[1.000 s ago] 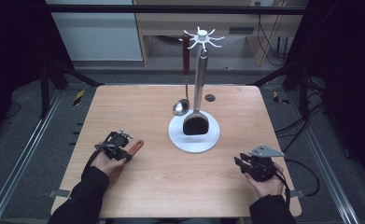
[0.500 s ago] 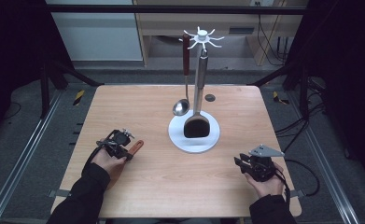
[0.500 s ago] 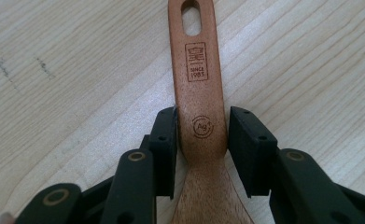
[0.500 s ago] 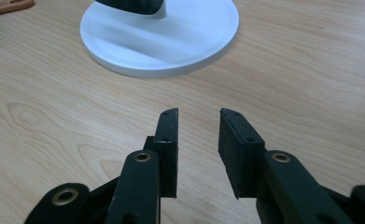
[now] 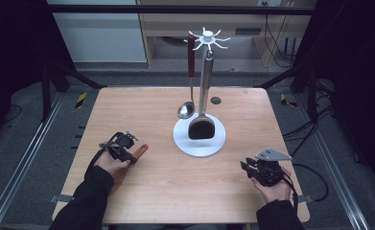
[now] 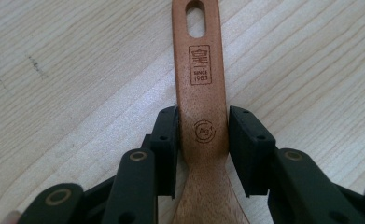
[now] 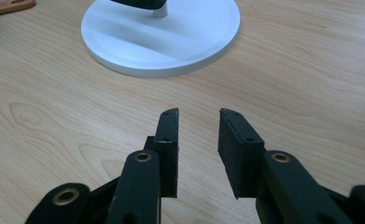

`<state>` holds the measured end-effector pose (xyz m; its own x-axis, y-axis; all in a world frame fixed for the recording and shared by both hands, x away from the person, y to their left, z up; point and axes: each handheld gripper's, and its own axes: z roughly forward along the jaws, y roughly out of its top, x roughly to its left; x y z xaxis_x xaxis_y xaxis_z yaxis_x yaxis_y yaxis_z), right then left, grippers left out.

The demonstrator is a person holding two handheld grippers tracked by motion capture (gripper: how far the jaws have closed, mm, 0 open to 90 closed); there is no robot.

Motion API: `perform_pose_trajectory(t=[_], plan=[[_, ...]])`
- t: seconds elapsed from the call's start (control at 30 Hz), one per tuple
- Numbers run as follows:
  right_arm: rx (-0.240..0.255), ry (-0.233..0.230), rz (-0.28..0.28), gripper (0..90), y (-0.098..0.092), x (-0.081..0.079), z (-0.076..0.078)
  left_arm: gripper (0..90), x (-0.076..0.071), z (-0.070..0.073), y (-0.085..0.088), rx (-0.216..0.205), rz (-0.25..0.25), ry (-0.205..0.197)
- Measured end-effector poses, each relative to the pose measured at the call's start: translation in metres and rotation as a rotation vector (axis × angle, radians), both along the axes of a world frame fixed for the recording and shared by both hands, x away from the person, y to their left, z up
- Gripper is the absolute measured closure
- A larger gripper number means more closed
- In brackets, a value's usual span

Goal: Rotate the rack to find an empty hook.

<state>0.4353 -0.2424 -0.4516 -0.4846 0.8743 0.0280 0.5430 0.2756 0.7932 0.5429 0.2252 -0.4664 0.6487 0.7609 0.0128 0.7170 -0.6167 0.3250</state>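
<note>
A wooden spatula (image 6: 201,60) lies flat on the table, and its handle end with an oval hole pokes out past my left gripper (image 5: 131,152). In the left gripper view my left gripper (image 6: 203,116) has a pad against each side of the handle, shut on it. The spatula's broad end runs back under the left hand. My right gripper (image 5: 247,166) rests near the table's front right; in its own view my right gripper (image 7: 198,114) stands open with bare wood between its pads. A white utensil stand (image 5: 199,143) holds a red-handled ladle (image 5: 191,62) and a black turner (image 5: 202,129).
The stand's round white base (image 7: 161,42) lies ahead of the right gripper, with the wooden handle tip (image 7: 7,5) far off at the left. A small dark round hole (image 5: 216,100) sits in the tabletop behind the stand. Bare wood stretches between the two hands.
</note>
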Motion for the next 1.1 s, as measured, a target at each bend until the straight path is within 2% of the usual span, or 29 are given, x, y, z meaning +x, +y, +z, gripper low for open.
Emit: perform_pose_trajectory(t=[0.63,0.9,1.1], plan=[[0.003,0.005,0.003,69.3,0.0003,0.0002,0.0003,65.8,0.002,0.0013,-0.0032,0.02,0.013,0.024],[0.003,0.008,0.006,69.5,0.0001,0.0006,-0.0001,65.9,0.0027,0.0012,-0.0019,0.022,0.001,0.011],[0.006,0.009,0.007,69.6,0.0,0.0004,0.0001,65.9,0.0014,0.0029,0.002,-0.002,0.018,0.006]])
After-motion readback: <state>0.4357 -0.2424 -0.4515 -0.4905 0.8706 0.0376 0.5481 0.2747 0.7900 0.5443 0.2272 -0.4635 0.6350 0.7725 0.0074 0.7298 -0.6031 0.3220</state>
